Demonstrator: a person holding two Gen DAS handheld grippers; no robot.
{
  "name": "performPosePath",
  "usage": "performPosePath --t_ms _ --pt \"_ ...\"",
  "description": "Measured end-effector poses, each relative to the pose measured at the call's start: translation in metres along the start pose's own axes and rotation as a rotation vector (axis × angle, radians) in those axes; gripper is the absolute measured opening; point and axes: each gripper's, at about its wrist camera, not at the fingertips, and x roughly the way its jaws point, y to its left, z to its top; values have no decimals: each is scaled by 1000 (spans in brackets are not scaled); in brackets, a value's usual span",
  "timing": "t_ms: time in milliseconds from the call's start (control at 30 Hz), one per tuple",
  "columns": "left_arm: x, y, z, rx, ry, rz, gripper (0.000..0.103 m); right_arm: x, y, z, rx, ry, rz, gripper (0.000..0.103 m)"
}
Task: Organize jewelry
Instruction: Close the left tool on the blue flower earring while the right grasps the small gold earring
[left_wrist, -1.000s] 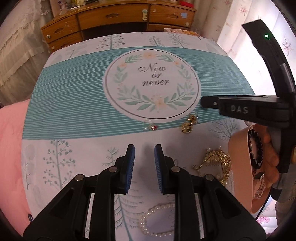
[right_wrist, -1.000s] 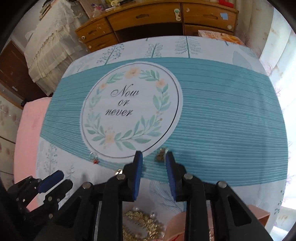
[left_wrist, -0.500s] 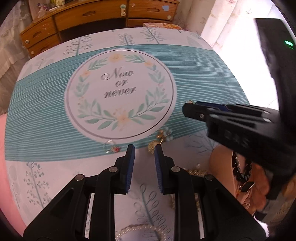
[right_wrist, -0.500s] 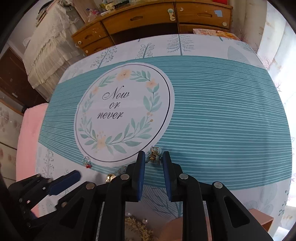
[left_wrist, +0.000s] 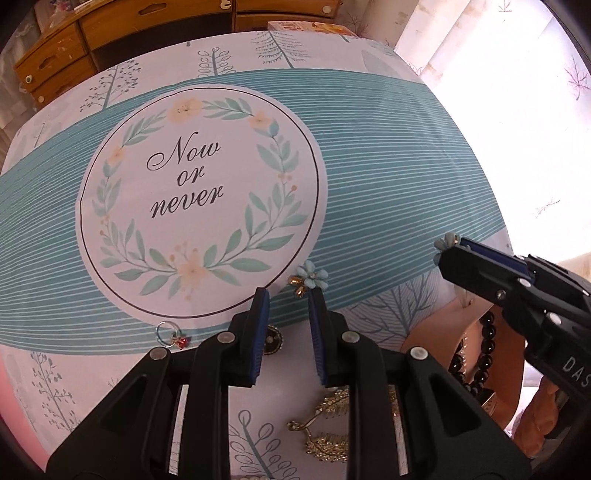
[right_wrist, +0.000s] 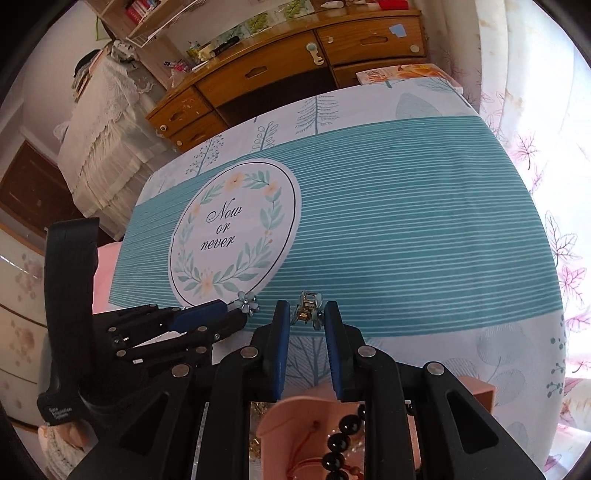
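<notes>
Right gripper (right_wrist: 306, 321): jaws narrow, pinching a small blue flower hair clip (right_wrist: 307, 309) between the blue pads at their tips, lifted clear of the cloth. Directly beneath this gripper, nearest the camera, a pink box (right_wrist: 291, 417) holds a string of black beads (right_wrist: 341, 443).

Left gripper (left_wrist: 288, 314): jaws narrow, with nothing between the pads. Below its fingers lies a gold comb (left_wrist: 325, 424); between the fingers, a dark round brooch (left_wrist: 273, 338). Just left of its fingers sits a ring with a red charm (left_wrist: 171, 336). Just beyond the fingertips, a second blue flower clip (left_wrist: 308, 281) rests on the tablecloth (left_wrist: 388, 177).

Beyond both tools, the cloth's round "Now or never" wreath print (left_wrist: 192, 192). Farthest, past the table edge, a wooden desk with drawers (right_wrist: 295, 70).
</notes>
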Motion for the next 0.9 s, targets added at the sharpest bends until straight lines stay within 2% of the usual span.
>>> performPosePath --t_ms 200,400,533,900 --pt "6 -7 9 40 16 19 19 -8 -9 -3 12 -2 34 18" --pt "6 -16 14 56 44 -70 19 -9 -13 -5 21 4 49 19" --pt "9 -18 17 58 38 -12 19 -9 -16 -5 31 1 52 18" --pt "9 -26 27 47 25 23 19 -12 -17 -6 37 -9 60 18"
